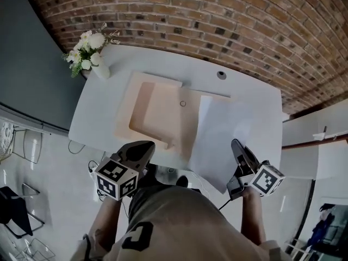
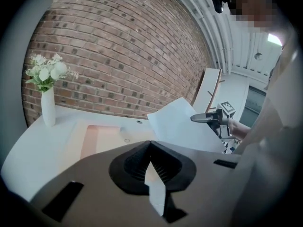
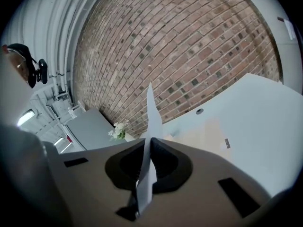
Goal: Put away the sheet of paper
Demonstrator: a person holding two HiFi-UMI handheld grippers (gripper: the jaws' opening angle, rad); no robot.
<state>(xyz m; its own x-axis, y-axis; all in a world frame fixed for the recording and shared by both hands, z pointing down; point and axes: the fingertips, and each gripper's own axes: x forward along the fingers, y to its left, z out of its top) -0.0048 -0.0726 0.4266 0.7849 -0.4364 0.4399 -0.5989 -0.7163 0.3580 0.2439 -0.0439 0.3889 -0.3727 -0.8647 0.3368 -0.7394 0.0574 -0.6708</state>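
Two hand-held grippers, one white desk [image 1: 103,110] against a brick wall [image 1: 190,15].

Right gripper [image 1: 237,144]: jaws clamped on the near right edge of the sheet of paper [image 1: 217,135]. The sheet is raised and tilted above the desk's right half (edge-on in the right gripper view). Its left edge lies over the right edge of the peach tray [image 1: 155,113] at desk centre.

Left gripper [image 1: 148,147]: jaws pressed together with nothing between them, at the desk's near edge beside the tray.

Vase of flowers [image 1: 93,56]: far left corner.

An office-like room: white desk [image 1: 106,109] against a brick wall [image 1: 190,15], bearing a flower vase [image 1: 101,70].
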